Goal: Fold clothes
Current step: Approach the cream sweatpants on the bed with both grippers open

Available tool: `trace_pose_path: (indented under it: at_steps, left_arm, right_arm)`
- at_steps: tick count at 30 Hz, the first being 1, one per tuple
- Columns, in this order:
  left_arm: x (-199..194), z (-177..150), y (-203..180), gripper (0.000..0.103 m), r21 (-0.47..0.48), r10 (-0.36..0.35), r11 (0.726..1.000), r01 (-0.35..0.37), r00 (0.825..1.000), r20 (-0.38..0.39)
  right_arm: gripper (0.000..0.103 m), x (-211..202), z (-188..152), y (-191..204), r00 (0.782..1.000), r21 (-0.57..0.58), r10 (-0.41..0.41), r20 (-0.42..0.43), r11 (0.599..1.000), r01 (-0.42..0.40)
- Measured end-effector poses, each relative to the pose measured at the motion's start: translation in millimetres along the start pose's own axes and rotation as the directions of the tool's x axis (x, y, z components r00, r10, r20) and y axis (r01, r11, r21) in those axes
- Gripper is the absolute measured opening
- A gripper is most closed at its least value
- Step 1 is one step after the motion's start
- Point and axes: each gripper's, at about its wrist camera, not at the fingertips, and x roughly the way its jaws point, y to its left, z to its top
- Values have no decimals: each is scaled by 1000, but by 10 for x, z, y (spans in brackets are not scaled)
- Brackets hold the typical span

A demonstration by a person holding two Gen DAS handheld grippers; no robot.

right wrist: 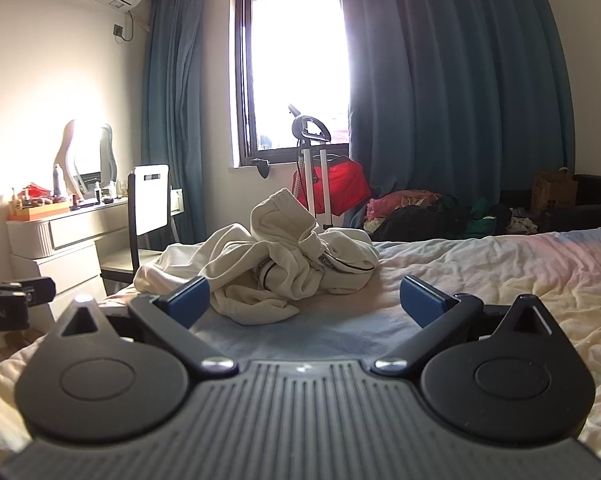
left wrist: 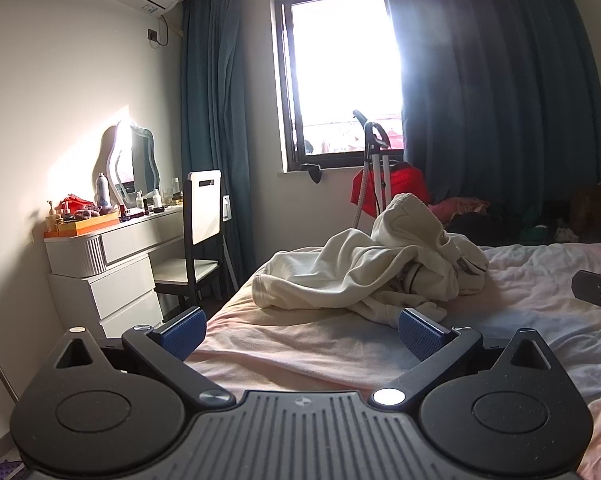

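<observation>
A cream-white garment (left wrist: 364,272) lies crumpled in a heap on the bed (left wrist: 300,344), near its far left corner. It also shows in the right wrist view (right wrist: 284,264). My left gripper (left wrist: 302,332) is open and empty, low over the sheet just in front of the garment; its right blue pad (left wrist: 418,334) is close to the garment's near edge. My right gripper (right wrist: 304,300) is open and empty, also just short of the heap. Part of the right gripper shows at the right edge of the left wrist view (left wrist: 598,296).
A white dresser (left wrist: 112,272) with a mirror and bottles stands left of the bed, with a chair (left wrist: 200,236) beside it. A garment steamer (right wrist: 312,168) and a red item (right wrist: 340,188) stand under the window. Clothes are piled (right wrist: 420,212) by the blue curtain.
</observation>
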Motion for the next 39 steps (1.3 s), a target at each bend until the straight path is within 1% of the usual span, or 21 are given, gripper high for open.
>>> trace_pose_path:
  at_steps: [4, 6, 12, 16, 20, 30, 39]
  left_arm:
    - [7, -11, 16, 103, 12, -6, 1000, 6, 1000, -23]
    - [-52, -8, 99, 103, 0, -20, 1000, 20, 1000, -16]
    - [-24, -6, -35, 103, 15, -8, 1000, 9, 1000, -19]
    - [-31, 17, 37, 103, -54, -31, 998, 30, 999, -18]
    - [-54, 32, 67, 103, -74, -35, 997, 35, 999, -2]
    - [-62, 30, 15, 103, -58, -39, 998, 39, 999, -1]
    - [-41, 10, 8, 103, -49, -41, 998, 41, 999, -10]
  right_arm:
    - [103, -4, -6, 7, 1000, -3, -5, 0, 1000, 5]
    - [103, -6, -9, 10, 1000, -5, -7, 0, 1000, 7]
    - [103, -12, -19, 21, 1000, -9, -14, 0, 1000, 14]
    - [103, -18, -19, 25, 1000, -11, -17, 0, 1000, 17]
    - [103, -20, -20, 29, 1000, -9, -17, -2, 1000, 17]
    - [103, -17, -6, 3, 1000, -2, -15, -5, 1000, 15]
    - [103, 20, -18, -11, 999, 2, -24, -25, 1000, 24]
